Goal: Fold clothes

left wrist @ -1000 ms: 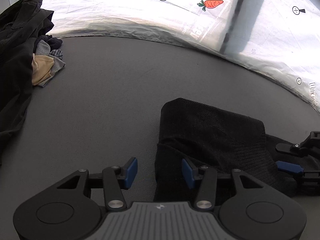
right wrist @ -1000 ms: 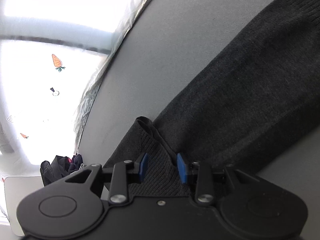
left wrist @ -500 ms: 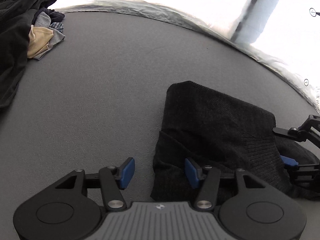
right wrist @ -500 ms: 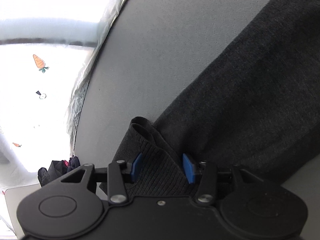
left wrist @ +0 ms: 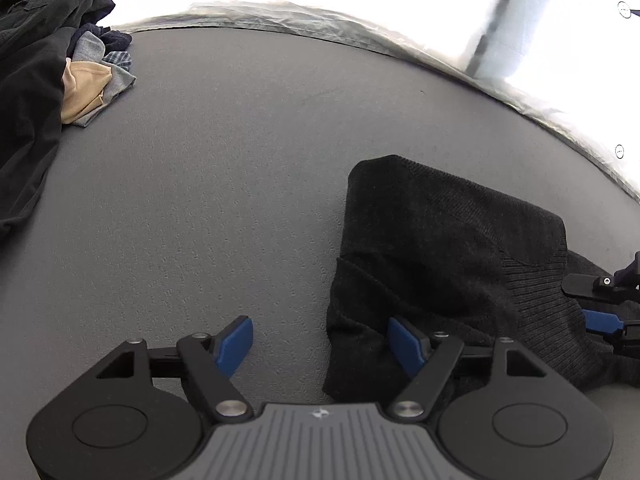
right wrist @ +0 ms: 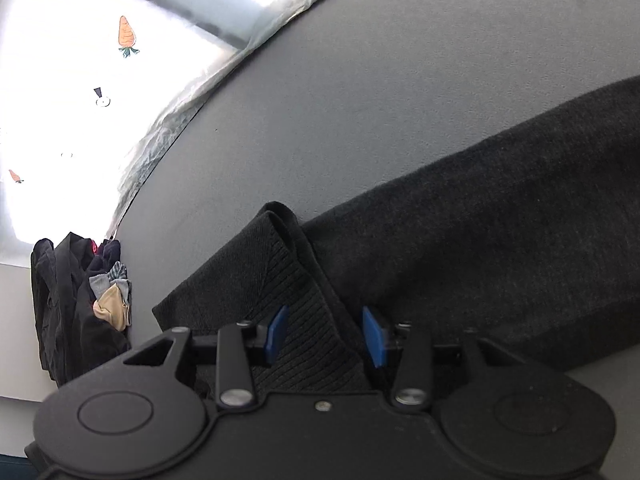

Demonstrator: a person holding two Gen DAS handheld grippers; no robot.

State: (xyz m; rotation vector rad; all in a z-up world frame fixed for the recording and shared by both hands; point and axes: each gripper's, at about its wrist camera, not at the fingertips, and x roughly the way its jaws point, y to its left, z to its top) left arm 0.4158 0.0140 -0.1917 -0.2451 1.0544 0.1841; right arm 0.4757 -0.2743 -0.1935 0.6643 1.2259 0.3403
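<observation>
Grey tabletop (left wrist: 240,184): folded dark sweater (left wrist: 448,248), long axis left-right, ribbed hem toward cam.

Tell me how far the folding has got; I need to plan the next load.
Done: the dark sweater lies doubled over on the grey table. In hand: nothing gripped. The left gripper has just been opening and straddles the sweater's edge; the right gripper stands open over its ribbed hem. Left: any final fold, then the pile of clothes.

The sweater (left wrist: 448,248) lies on the table (left wrist: 240,168), clothes pile (left wrist: 36,80) far left.
</observation>
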